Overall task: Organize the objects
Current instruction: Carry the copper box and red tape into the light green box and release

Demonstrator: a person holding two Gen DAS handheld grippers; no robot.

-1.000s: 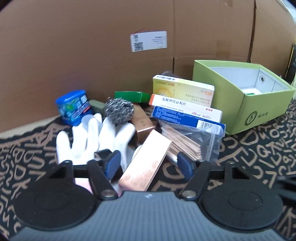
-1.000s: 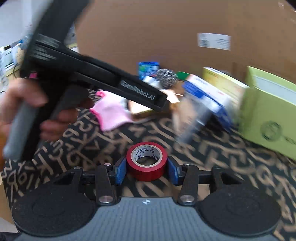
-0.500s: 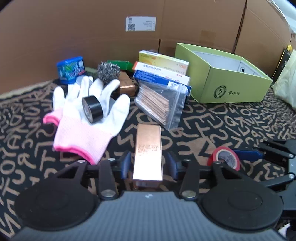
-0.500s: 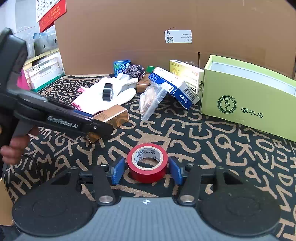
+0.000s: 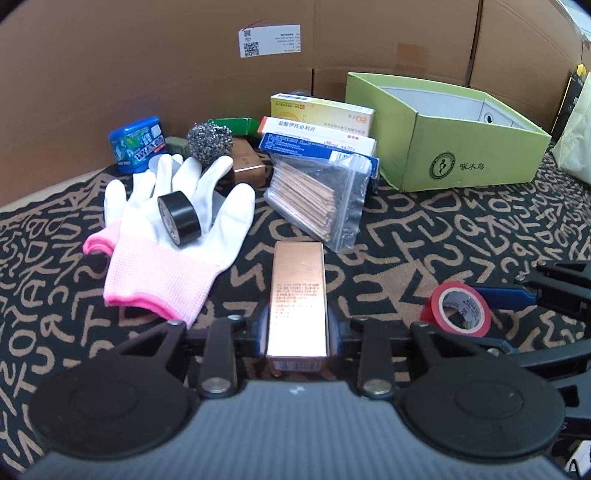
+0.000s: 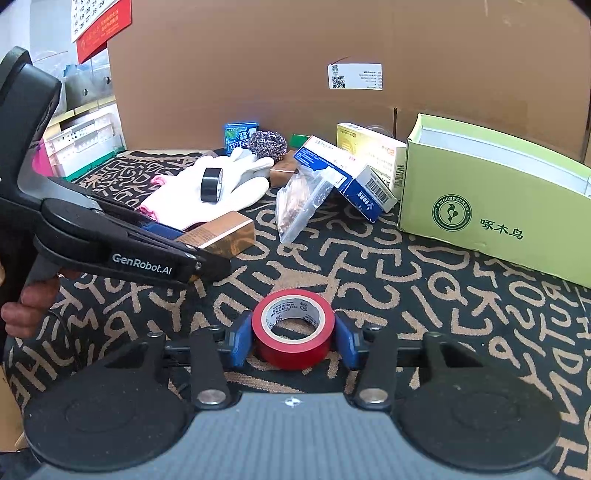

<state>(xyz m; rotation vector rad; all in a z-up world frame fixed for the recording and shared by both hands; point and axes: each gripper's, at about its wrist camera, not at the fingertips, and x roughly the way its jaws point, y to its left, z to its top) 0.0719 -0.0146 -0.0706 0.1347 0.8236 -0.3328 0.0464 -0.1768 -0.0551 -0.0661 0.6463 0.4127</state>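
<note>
Black claw (image 6: 293, 341), blue pads (image 6: 238, 341), white GenRobot.AI lettering

— Underfoot? Black mat (image 6: 424, 266) printed all over with tan letters, lying flat, reaching to the rear barrier.

— Behind? Brown corrugated cardboard wall (image 5: 166, 66), upright, seamed in panels, bearing a white label with a QR code (image 6: 354, 76).

— Far left of the right wrist view? Red-and-white wall calendar (image 6: 101, 24) hanging above white plastic crates (image 6: 85, 146); contents too small to tell.

— Far right of the left wrist view? Pale bag (image 5: 576, 147), partly cut off.

— Light? Even, bright, soft shadows.
</note>
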